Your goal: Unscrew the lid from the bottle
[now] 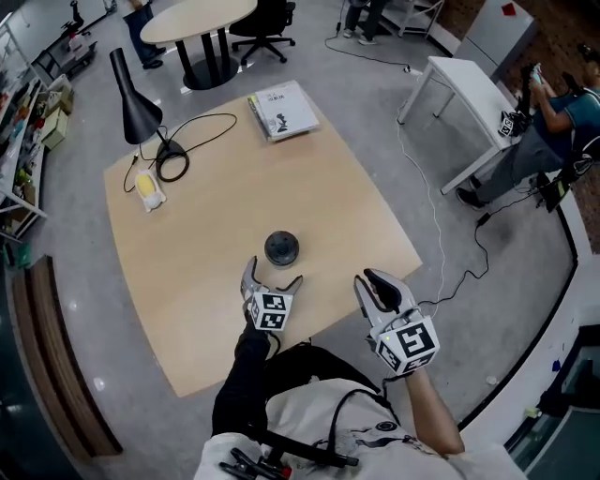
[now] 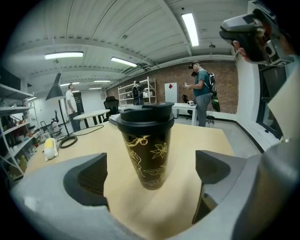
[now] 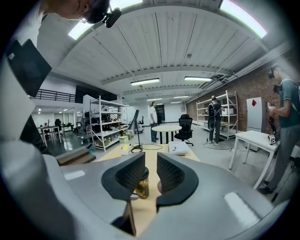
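A dark bottle (image 1: 281, 247) stands upright on the light wooden table (image 1: 216, 225), near the edge closest to the person, with its black lid (image 1: 281, 246) still on. In the left gripper view the bottle (image 2: 146, 150) shows gold flower drawings on its side, and the lid (image 2: 145, 115) sits square on top.

The left gripper (image 1: 273, 277) is just on the near side of the bottle with its tongs spread wide. In its own view the bottle stands between the two pads and clear of both. The table surface is visible on either side of it.

The right gripper (image 1: 370, 281) is held to the right of the left one, over the table's near edge and apart from the bottle. Its tongs are drawn almost together, leaving only a slit, and they pinch nothing. Through that slit the bottle (image 3: 140, 187) appears some way beyond the tips.

Farther back on the table are a black desk lamp (image 1: 131, 98), its coiled cable (image 1: 187, 141), a booklet (image 1: 283, 112) and a small yellow and white object (image 1: 148, 187), possibly a toy, though it is too small to tell. A round table (image 1: 202, 19) and a white table (image 1: 469, 94) stand on the grey floor behind.
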The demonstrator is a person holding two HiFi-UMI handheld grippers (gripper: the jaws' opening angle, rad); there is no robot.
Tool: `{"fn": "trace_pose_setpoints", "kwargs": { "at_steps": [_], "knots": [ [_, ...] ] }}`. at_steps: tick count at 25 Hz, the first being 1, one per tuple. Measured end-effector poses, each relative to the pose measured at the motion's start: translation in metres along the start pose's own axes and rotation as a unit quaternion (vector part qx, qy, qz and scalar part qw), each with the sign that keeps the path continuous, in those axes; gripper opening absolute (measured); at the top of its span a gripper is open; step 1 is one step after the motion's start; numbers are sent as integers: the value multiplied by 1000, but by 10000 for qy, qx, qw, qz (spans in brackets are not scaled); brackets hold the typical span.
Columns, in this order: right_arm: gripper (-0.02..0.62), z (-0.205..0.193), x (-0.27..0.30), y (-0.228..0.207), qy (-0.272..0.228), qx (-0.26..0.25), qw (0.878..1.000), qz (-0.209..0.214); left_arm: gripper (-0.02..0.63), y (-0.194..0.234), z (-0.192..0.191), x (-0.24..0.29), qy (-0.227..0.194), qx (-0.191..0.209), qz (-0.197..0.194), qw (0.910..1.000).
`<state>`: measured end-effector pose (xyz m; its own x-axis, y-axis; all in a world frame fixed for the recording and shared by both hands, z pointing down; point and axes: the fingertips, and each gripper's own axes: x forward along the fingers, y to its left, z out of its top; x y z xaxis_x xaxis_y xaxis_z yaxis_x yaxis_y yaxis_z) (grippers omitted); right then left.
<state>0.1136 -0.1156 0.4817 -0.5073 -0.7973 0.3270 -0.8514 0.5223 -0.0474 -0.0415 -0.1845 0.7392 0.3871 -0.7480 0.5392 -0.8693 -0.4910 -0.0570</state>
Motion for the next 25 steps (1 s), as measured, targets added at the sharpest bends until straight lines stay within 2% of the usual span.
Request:
{"fn": "trace_pose_setpoints", "kwargs": {
  "at_steps": [4, 12, 14, 16, 20, 25],
  "knots": [
    [81, -1, -5, -11, 163, -127, 9996, -179, 600, 5, -6, 34, -12, -127, -18, 9999],
    [80, -9, -9, -27, 455, -174, 9977, -474, 592, -7, 26, 67, -528, 37, -429, 9977],
    [78, -12, -10, -30, 502, -172, 9971, -539, 567, -8, 32, 68, -559, 82, -471, 9973],
    [77, -16, -11, -33, 561, -165, 9965, -598, 515, -10, 36, 69, -600, 116, -476, 9970],
    [77, -22, -10, -33, 617, -144, 9962, -602, 477, -11, 36, 68, -480, 97, -457, 9978],
    [75, -20, 7, -20, 602, -230, 9976, -263, 442, -18, 41, 57, -349, -3, -561, 9978]
  ]
}}
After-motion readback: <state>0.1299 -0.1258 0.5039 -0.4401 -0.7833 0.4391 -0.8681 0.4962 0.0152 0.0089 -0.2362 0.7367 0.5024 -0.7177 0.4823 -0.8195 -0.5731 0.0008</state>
